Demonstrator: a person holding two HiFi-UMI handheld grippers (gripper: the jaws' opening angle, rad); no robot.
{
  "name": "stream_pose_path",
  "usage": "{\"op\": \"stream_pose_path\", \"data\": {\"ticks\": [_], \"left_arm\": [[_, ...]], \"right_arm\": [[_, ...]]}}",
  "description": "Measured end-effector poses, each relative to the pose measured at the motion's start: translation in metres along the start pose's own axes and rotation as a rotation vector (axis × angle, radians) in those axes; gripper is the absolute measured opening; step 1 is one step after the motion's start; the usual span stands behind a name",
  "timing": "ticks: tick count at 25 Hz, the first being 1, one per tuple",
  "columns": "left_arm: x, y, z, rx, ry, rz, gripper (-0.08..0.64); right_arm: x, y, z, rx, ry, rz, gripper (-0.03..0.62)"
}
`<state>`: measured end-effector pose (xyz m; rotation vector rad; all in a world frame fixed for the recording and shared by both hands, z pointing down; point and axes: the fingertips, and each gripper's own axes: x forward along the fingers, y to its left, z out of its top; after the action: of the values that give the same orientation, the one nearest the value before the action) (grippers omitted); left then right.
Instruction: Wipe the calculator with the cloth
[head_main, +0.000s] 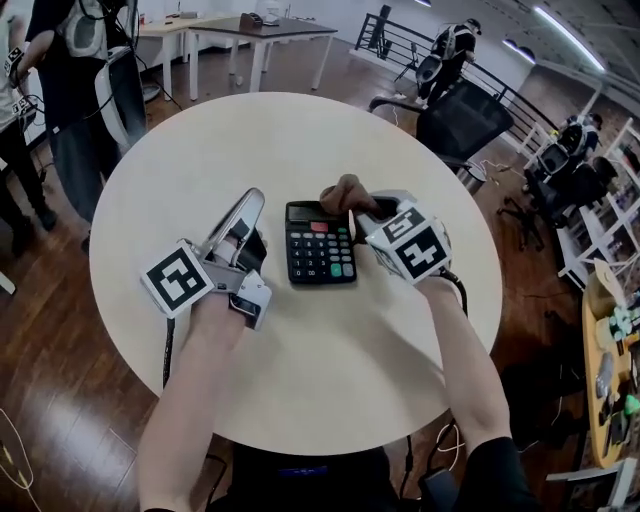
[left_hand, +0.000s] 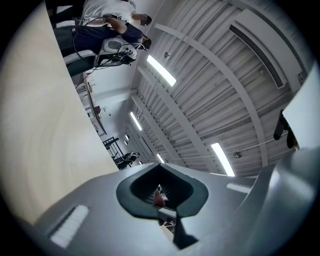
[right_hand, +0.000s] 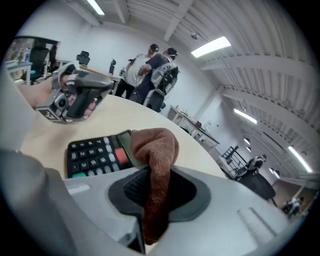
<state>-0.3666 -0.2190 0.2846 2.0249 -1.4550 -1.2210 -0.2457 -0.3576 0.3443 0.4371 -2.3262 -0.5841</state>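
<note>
A black calculator (head_main: 320, 243) lies flat at the middle of the round white table (head_main: 300, 380). My right gripper (head_main: 352, 205) is shut on a brown cloth (head_main: 347, 193), whose bunched end rests over the calculator's top right corner by the display. In the right gripper view the cloth (right_hand: 156, 170) runs up between the jaws and folds over the calculator (right_hand: 97, 154). My left gripper (head_main: 250, 205) lies on the table just left of the calculator, shut and empty. It points upward, so the left gripper (left_hand: 162, 197) view shows mostly ceiling.
People stand beyond the table's far left edge (head_main: 70, 80). A black office chair (head_main: 460, 120) stands behind the table at the right. Shelving with small items (head_main: 610, 350) runs along the right side. More tables (head_main: 250, 30) stand at the back.
</note>
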Motion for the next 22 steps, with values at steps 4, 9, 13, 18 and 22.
{"op": "stream_pose_path", "data": {"ticks": [4, 9, 13, 18, 22], "left_arm": [[-0.011, 0.007, 0.002, -0.06, -0.017, 0.001, -0.009], [-0.008, 0.002, 0.002, -0.047, -0.028, -0.012, -0.009], [0.002, -0.002, 0.002, -0.012, -0.003, -0.006, -0.009], [0.003, -0.002, 0.001, -0.012, 0.005, -0.012, -0.009], [0.0, 0.001, -0.001, -0.042, -0.01, -0.013, -0.009]], "right_arm": [[0.021, 0.081, 0.069, -0.164, -0.107, 0.132, 0.067], [0.032, 0.105, 0.071, -0.252, -0.077, 0.199, 0.067], [0.015, 0.037, 0.018, -0.097, 0.011, 0.122, 0.067], [-0.009, -0.026, -0.033, 0.018, 0.085, -0.035, 0.067], [0.002, 0.004, 0.012, -0.044, -0.077, 0.076, 0.067]]}}
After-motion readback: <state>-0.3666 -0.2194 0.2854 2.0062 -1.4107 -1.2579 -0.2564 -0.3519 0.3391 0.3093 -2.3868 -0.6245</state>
